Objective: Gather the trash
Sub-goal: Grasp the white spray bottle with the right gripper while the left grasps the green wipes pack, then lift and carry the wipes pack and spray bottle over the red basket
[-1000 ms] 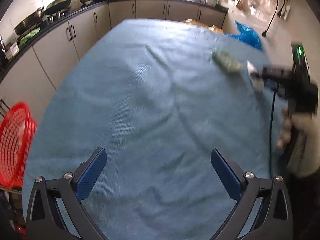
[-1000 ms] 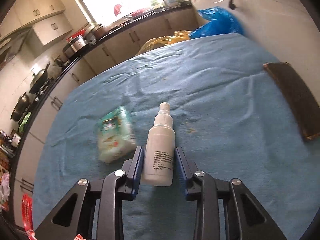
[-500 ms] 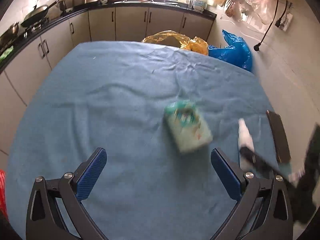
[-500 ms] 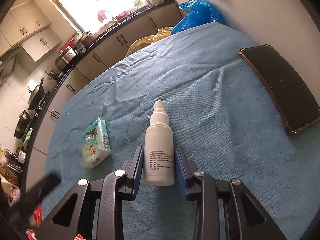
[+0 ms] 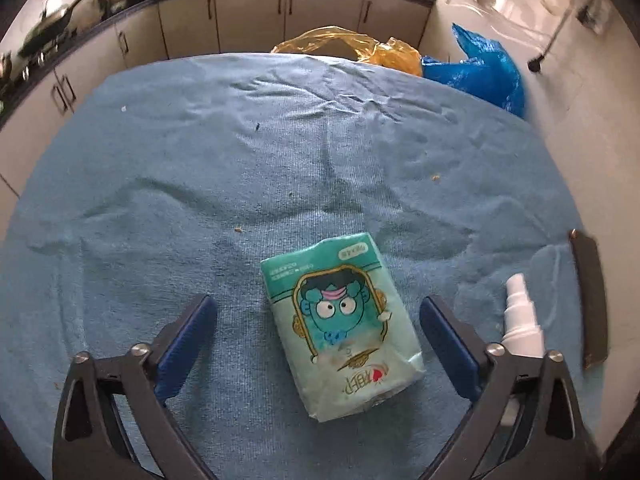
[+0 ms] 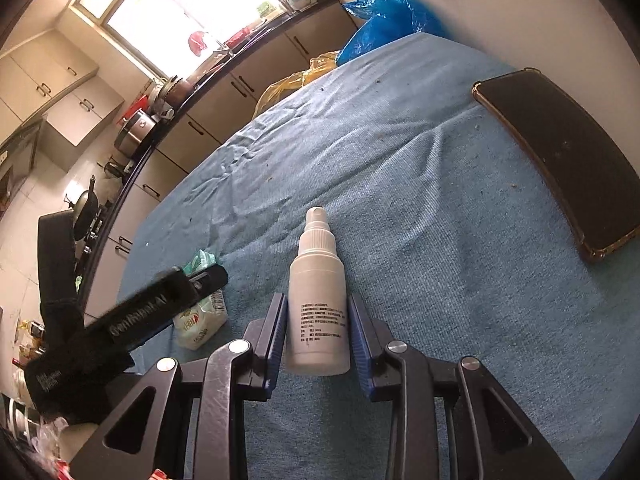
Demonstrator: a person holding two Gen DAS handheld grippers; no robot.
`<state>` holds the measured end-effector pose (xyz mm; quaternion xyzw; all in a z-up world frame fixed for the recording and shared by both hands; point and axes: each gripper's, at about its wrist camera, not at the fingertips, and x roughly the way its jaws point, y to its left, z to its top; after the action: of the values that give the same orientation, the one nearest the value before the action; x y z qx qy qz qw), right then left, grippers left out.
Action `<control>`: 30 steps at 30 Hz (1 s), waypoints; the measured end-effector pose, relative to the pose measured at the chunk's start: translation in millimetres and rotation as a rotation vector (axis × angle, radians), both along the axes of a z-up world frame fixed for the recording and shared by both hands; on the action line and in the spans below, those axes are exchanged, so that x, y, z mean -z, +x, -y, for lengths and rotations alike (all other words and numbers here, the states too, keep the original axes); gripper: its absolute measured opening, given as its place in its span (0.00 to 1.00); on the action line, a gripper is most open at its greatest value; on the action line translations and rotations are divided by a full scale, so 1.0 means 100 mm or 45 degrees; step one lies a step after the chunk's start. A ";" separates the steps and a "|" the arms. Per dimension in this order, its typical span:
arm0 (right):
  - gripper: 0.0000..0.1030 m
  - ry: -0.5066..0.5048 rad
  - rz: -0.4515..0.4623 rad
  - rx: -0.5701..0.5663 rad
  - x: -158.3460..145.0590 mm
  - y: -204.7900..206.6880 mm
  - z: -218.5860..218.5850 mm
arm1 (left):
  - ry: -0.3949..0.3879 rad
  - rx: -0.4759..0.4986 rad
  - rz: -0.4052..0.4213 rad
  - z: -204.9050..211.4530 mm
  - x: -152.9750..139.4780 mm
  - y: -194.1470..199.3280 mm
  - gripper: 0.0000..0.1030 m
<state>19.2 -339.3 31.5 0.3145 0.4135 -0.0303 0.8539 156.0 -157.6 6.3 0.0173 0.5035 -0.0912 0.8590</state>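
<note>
A green tissue pack (image 5: 342, 324) with a cartoon face lies on the blue tablecloth (image 5: 240, 160). My left gripper (image 5: 318, 320) is open, its blue pads on either side of the pack, not touching it. My right gripper (image 6: 318, 320) is shut on a white spray bottle (image 6: 318, 300), held just over the cloth. The bottle also shows in the left wrist view (image 5: 522, 320), right of the left gripper. In the right wrist view the left gripper (image 6: 120, 320) partly hides the tissue pack (image 6: 200, 316).
A black phone in a clear case (image 6: 560, 156) lies on the cloth at the right; it also shows in the left wrist view (image 5: 588, 296). Yellow (image 5: 348, 44) and blue (image 5: 476, 72) plastic bags sit past the table's far edge. Kitchen cabinets (image 5: 248, 20) line the back.
My left gripper has swung right and come in around the tissue pack, which now lies between its open fingers. My right gripper still holds the spray bottle, moved slightly closer to the phone.
</note>
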 end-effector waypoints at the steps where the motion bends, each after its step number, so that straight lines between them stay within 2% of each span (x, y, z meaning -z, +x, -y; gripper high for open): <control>1: 0.32 -0.006 -0.001 -0.002 -0.01 0.00 0.00 | 0.025 0.010 0.021 0.01 -0.02 -0.03 0.66; 2: 0.32 -0.011 0.000 -0.005 -0.01 0.00 -0.01 | 0.051 0.023 0.039 0.00 -0.04 -0.08 0.48; 5: 0.32 -0.029 0.000 -0.009 -0.02 0.02 -0.04 | -0.010 0.028 0.015 -0.15 -0.10 -0.18 0.41; 7: 0.32 -0.055 -0.002 -0.015 -0.03 0.03 -0.07 | 0.005 0.019 0.036 -0.25 -0.15 -0.30 0.39; 15: 0.32 -0.065 0.018 -0.063 -0.03 0.06 -0.17 | 0.071 0.103 0.173 -0.57 -0.46 -1.04 0.39; 17: 0.32 -0.079 0.022 -0.074 -0.03 0.07 -0.21 | 0.058 0.109 0.183 -0.69 -0.52 -1.20 0.39; 24: 0.32 -0.100 0.038 -0.124 -0.04 0.06 -0.36 | -0.089 -0.013 0.133 -1.24 -0.66 -1.74 0.40; 30: 0.32 -0.137 0.061 -0.158 -0.07 0.03 -0.50 | -0.074 -0.126 0.198 -1.55 -0.72 -2.14 0.40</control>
<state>22.7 -289.0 38.8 0.2427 0.4095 0.0082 0.8794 -57.5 -2.7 78.1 -0.0253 0.4325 -0.0616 0.8992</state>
